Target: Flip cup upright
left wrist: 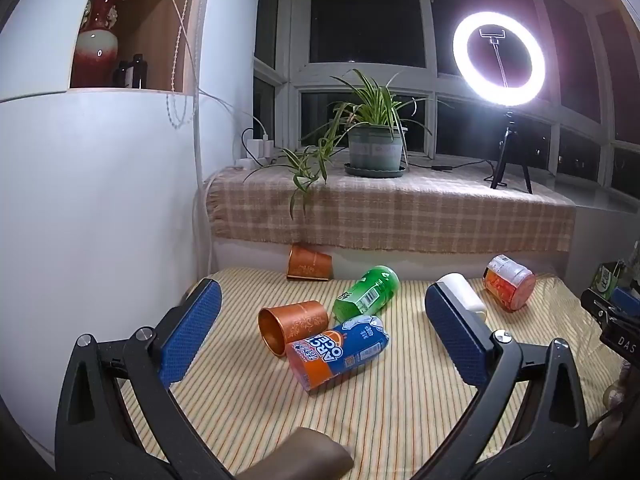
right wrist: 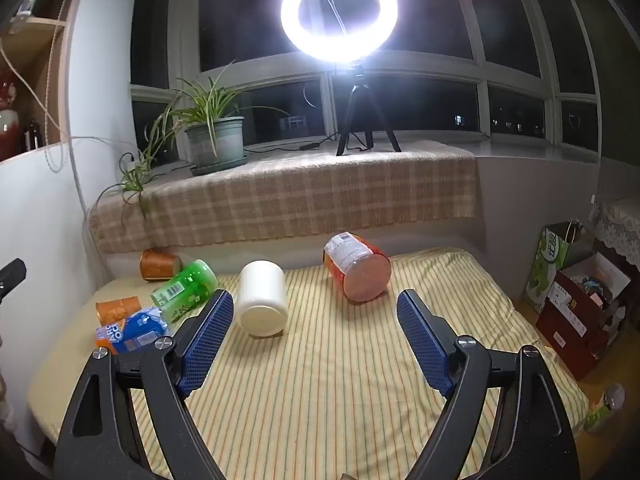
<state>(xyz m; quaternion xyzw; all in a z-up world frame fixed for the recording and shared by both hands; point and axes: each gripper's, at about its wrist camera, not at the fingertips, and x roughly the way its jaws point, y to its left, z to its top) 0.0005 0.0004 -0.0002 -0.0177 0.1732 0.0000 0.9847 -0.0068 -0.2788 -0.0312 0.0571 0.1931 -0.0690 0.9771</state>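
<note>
both grippers hang above the striped cloth point(right wrist: 320, 380), nothing held. left gripper point(left wrist: 320, 336) jaws wide apart, right gripper point(right wrist: 316, 336) jaws wide apart too.

landmark = white cup point(right wrist: 262, 298). it lies on its side mid-cloth, flat base toward the right camera, just beyond the right gripper's left pad. reads as the right side's target: closest tipped cup and roughly in line with the open jaws, though offset to the left.

left of the white cup: green can point(left wrist: 366, 292), then the blue-orange can point(left wrist: 340, 354) touching a copper cup point(left wrist: 292, 326) that lies on its side, mouth toward the left camera. the left gripper frames that cluster, so the copper cup is its likely pick. the can leaning on it may roll when it's lifted.

behind-left of the white cup, a second copper cup point(left wrist: 309, 263) sits against the back ledge, looks mouth-down. right of the white cup: red-orange jar point(right wrist: 356, 266) on its side.

no cup upright yet.
</note>
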